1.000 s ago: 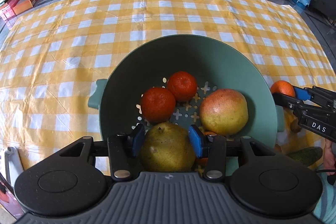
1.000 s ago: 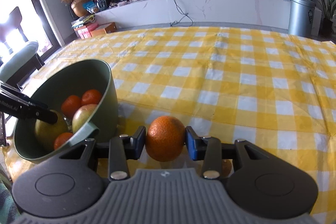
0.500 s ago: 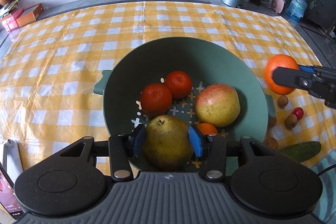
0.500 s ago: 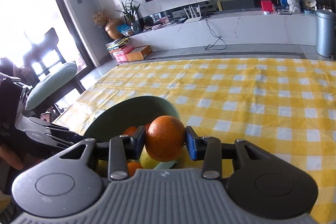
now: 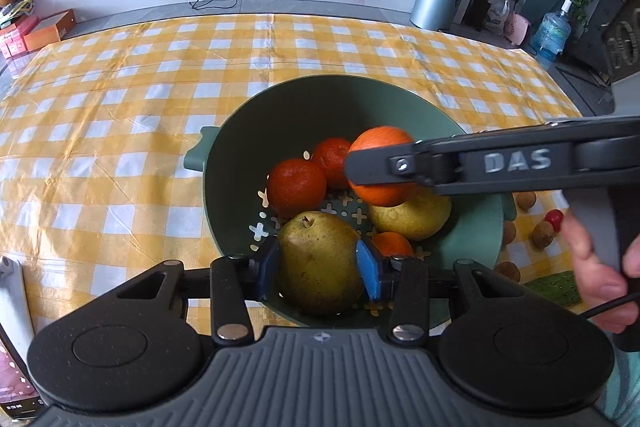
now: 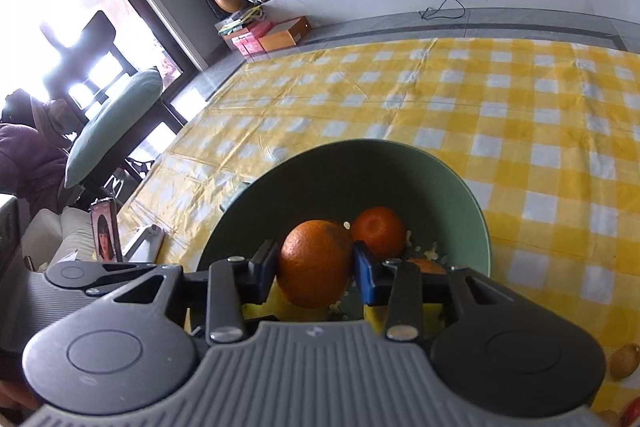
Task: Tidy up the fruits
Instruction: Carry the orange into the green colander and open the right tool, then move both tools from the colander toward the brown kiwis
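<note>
over bowl (image 5: 472, 227): gripped pear (image 5: 318, 263), orange (image 6: 316, 263)

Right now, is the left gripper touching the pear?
Touching. The left wrist view shows the left gripper with both blue jaws pressed against the pear.

The raised silver letters "DAS" stand along the side of the dark grey plastic right gripper (image 5: 378, 167), seen from the left wrist. Beyond that I can read nothing; the boxes and cards at the back are too small.
</note>
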A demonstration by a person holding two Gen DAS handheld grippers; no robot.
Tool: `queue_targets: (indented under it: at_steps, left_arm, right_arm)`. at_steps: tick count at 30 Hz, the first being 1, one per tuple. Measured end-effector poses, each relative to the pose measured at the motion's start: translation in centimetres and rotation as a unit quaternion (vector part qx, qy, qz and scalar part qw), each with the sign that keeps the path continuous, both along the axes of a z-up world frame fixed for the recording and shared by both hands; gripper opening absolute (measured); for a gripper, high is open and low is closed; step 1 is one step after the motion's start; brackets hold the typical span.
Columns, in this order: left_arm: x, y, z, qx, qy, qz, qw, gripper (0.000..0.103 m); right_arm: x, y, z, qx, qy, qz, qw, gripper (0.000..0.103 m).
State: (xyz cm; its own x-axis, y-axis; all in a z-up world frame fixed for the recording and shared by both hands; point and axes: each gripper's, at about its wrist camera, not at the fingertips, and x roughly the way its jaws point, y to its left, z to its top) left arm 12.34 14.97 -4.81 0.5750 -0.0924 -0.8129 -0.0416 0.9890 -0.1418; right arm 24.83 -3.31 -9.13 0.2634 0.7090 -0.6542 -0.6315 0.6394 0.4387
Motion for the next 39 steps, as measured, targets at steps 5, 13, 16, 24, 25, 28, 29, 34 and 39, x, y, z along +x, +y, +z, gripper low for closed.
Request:
queue_targets:
  at_steps: [5,13,16,24,25,28,29,34,39]
  left_arm:
    - [-0.1,0.3,0.0,-0.009,-0.006,0.003,0.9999,0.046]
    - [-0.2,0.6,0.0,-0.019,-0.009,0.005,0.9998,0.042]
    - [-0.3,0.6,0.0,-0.018,-0.009,0.005,0.9998,0.042]
    - [-0.4,0.5,0.1,-0.017,-0.007,0.010,0.9998,0.040]
    - [-0.3,0.5,0.1,-0.016,-0.007,0.011,0.9998,0.040]
    - [-0.2,0.5,0.2,-0.012,-0.003,0.018,0.9998,0.040]
    - [-0.2,0.5,0.3,-0.010,-0.002,0.021,0.9997,0.040]
    - [-0.5,0.1,0.8,-0.009,-0.009,0.022,0.9997,0.040]
    - [-1.0,-1.0,1.9,-0.010,-0.025,0.016,0.9995,0.040]
  right_arm:
    - [0.6,0.9,-1.1,-0.029,0.010,-0.009,0.999,0.038]
    - [0.9,1.1,-1.6,-0.033,0.018,-0.021,0.999,0.041]
    - [1.0,0.9,-1.5,-0.030,0.021,-0.025,0.999,0.041]
    - [0.5,1.1,-1.6,-0.046,0.007,-0.017,0.999,0.028]
    - [0.5,1.1,-1.6,-0.049,0.007,-0.016,0.999,0.027]
    - [0.2,1.7,-1.3,-0.068,-0.002,-0.009,0.998,0.027]
    - [0.1,2.0,-1.2,-0.077,-0.008,-0.005,0.997,0.027]
    - [-0.8,2.8,-0.9,-0.110,-0.029,0.008,0.994,0.027]
    - [-1.4,0.9,0.6,-0.081,-0.037,-0.008,0.996,0.028]
